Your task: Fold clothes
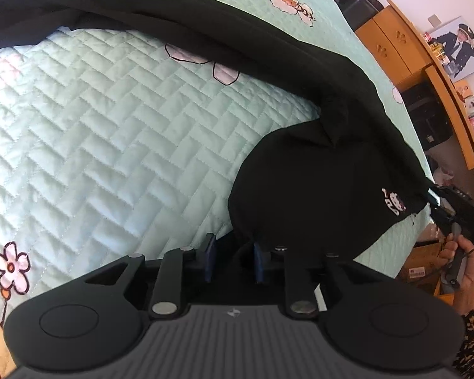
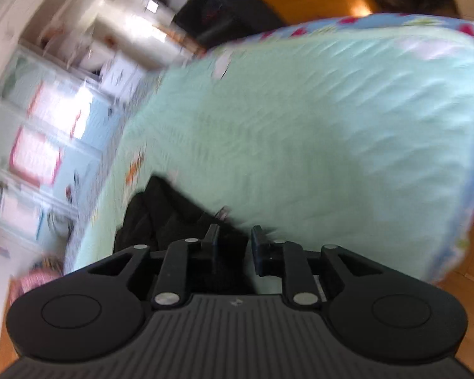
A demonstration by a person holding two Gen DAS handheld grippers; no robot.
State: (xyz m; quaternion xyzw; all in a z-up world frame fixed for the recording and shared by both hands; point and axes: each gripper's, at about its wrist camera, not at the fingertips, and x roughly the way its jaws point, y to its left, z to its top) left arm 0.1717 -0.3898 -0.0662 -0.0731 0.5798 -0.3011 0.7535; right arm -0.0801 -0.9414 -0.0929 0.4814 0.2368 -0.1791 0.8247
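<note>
A black garment [image 1: 316, 183] with a small white logo [image 1: 393, 205] stretches as a long ridge across the mint quilted bedspread [image 1: 110, 132]. My left gripper [image 1: 233, 240] sits at the garment's lower fold, its pads slightly apart, with dark cloth in the gap and no pinch visible. At the right edge, my right gripper [image 1: 434, 197] is shut on a corner of the garment, and the cloth is pulled to a point there. The right wrist view is blurred: black cloth [image 2: 173, 218] lies between that gripper's [image 2: 233, 233] narrow jaws, over the bedspread [image 2: 316, 126].
A hand [image 1: 455, 249] holds the right gripper beside the bed. Wooden cabinets [image 1: 391, 44], a wall poster [image 1: 458, 47] and a cardboard box [image 1: 420, 265] stand past the bed's right side. White shelving [image 2: 47, 126] and wooden floor [image 2: 467, 252] border the bed.
</note>
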